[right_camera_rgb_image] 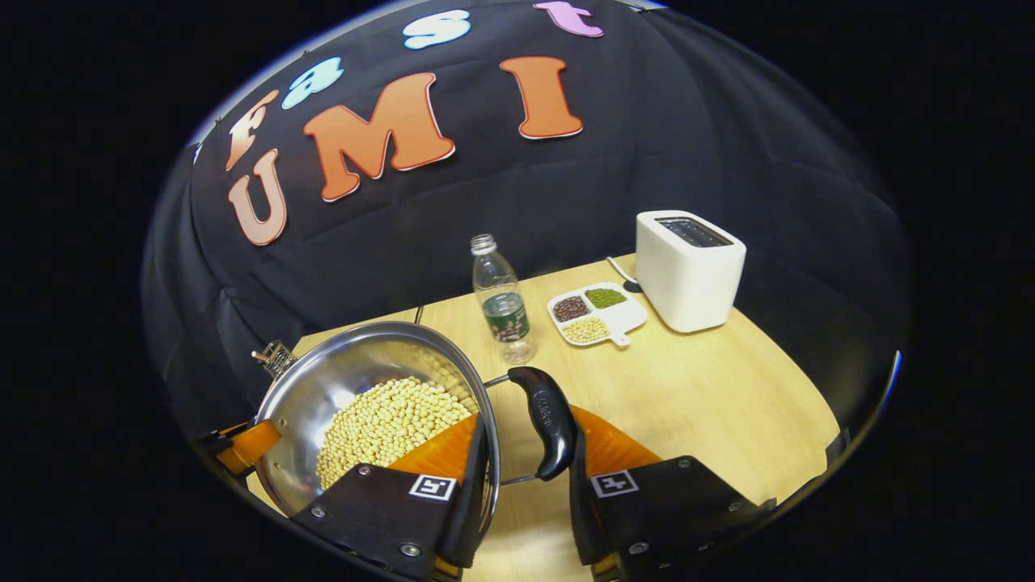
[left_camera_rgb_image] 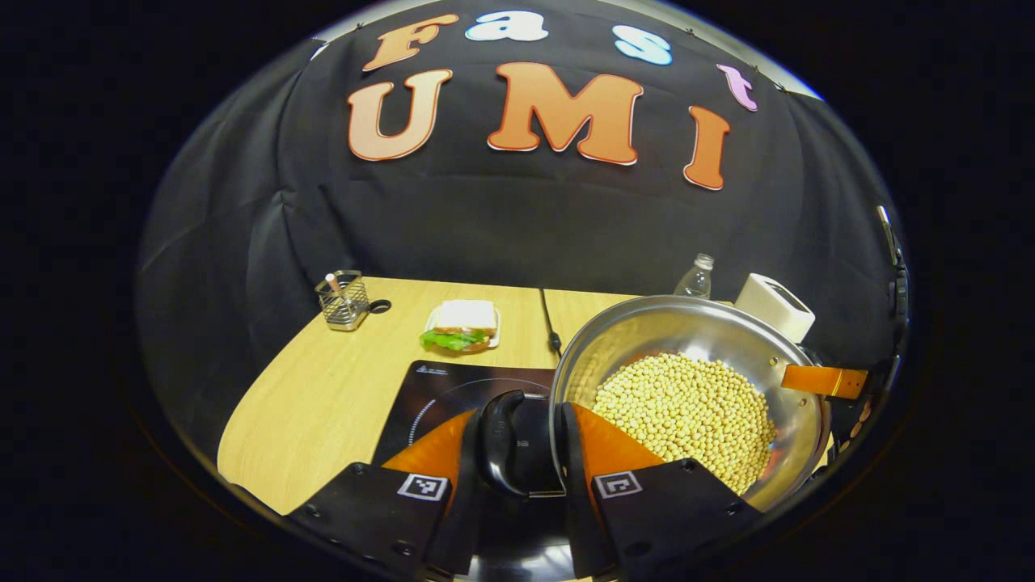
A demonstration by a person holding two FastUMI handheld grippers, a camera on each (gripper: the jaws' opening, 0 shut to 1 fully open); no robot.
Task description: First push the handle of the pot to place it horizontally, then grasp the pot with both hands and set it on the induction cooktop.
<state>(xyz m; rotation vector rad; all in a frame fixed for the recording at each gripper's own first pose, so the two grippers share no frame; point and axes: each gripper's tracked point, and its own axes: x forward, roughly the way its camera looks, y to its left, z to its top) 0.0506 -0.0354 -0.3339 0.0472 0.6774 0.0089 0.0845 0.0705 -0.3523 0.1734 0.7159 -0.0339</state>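
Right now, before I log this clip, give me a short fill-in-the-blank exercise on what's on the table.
1. The pot is filled with pale ____.
2. The clear bottle stands upright without a ____.
3. The white toaster stands on the table beside a divided ____ of beans.
4. The sandwich lies beyond the black ____.

Missing words: beans; cap; dish; cooktop

A staged kitchen set up inside a recording booth: black cloth walls close in a wooden table point(right_camera_rgb_image: 711, 388) carrying an induction cooktop point(left_camera_rgb_image: 453, 396), a white toaster point(right_camera_rgb_image: 689, 269), a sandwich point(left_camera_rgb_image: 461, 325), a sectioned dish of beans point(right_camera_rgb_image: 597, 314) and a water bottle point(right_camera_rgb_image: 501, 301).
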